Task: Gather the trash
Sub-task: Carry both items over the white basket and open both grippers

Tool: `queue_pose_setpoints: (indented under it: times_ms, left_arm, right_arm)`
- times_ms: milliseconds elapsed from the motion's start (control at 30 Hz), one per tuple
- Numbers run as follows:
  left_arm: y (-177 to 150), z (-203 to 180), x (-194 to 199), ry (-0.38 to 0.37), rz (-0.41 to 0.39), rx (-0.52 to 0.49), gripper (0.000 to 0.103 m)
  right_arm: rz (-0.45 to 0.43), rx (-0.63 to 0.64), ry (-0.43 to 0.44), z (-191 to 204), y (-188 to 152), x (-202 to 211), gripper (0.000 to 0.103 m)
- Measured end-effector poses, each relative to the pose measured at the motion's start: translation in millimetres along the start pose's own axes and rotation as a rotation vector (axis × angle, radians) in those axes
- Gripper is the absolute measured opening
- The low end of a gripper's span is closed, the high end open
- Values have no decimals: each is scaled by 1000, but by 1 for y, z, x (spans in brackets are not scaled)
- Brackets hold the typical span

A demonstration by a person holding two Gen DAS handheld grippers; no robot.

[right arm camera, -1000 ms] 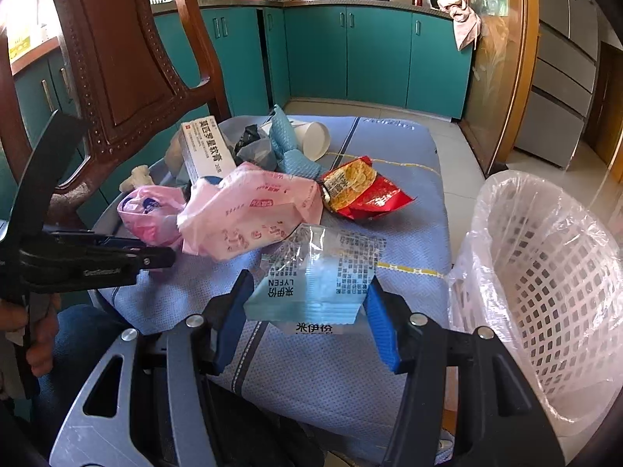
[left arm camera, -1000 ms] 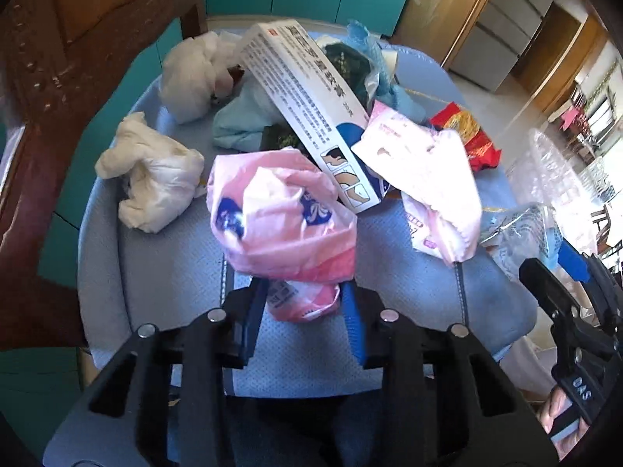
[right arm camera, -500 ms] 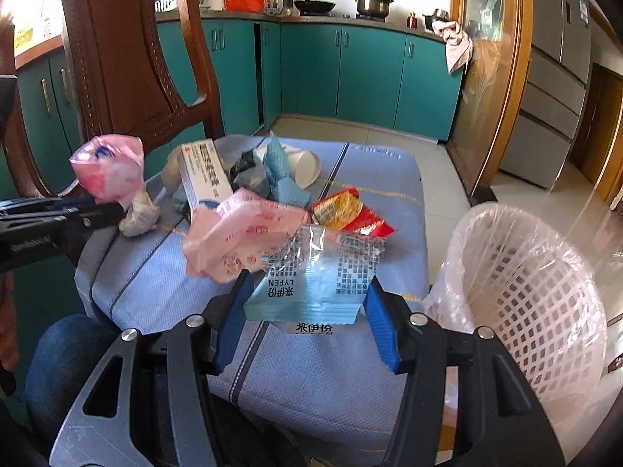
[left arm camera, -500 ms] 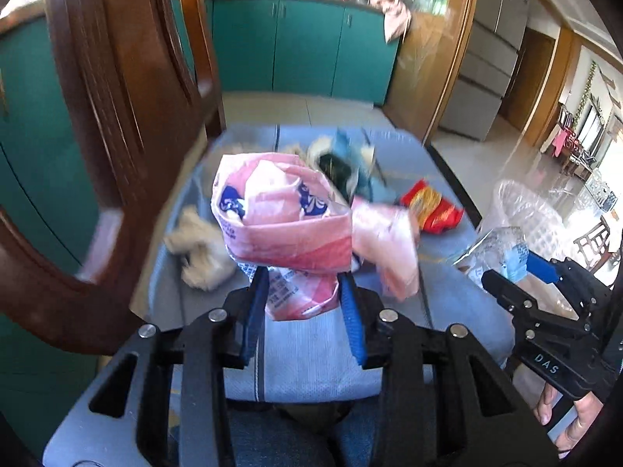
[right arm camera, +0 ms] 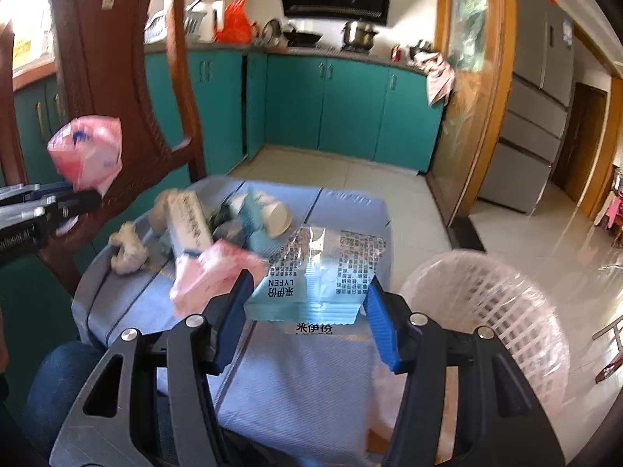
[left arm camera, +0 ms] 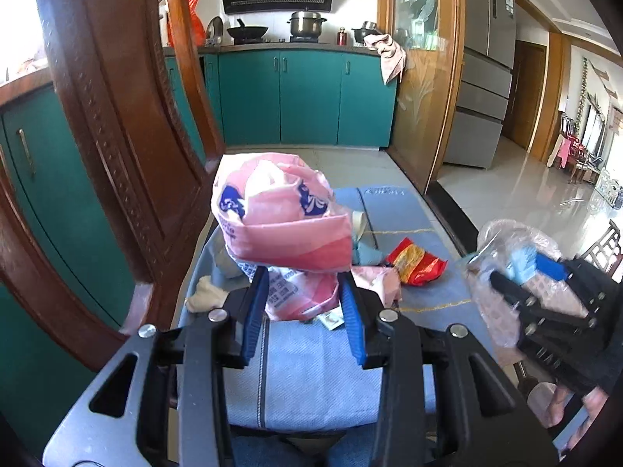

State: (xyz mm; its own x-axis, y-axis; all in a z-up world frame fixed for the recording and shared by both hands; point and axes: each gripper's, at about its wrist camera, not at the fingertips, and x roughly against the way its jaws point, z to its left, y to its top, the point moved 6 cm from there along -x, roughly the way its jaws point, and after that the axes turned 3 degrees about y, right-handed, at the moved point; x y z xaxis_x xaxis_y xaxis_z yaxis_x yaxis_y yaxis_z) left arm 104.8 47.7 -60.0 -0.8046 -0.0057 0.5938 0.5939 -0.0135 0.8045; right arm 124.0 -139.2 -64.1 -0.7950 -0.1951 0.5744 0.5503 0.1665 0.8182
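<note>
Left wrist: left hand-held gripper (left arm camera: 303, 303) clamps pink wrapper (left arm camera: 280, 222).

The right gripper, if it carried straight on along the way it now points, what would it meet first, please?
Probably the blue cloth near its far edge, just beyond the blue-and-clear wrapper that the right gripper holds; the lined basket sits off to the right. Depth is uncertain.
</note>
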Motion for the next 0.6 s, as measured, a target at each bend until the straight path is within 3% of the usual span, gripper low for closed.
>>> queue_pose_setpoints:
  times_ms: [167,333,467,600]
  left_arm:
    - [16,-22,6,-32,-36,-25,37]
    - [28,-57,7,-83,-62,-73,37]
    - [28,-94,0,-161,-53,-118,37]
    - [21,-142,-15,-266,-6,-178,37]
  right_arm:
    - [-83,-21,-112,-49,25,34,56]
    - [-114,-77,-231,-111,26,63,57]
    - [-48,-127,-276,-149,-1,55,57]
    - [43,-186,-254,-170,-36,29,57]
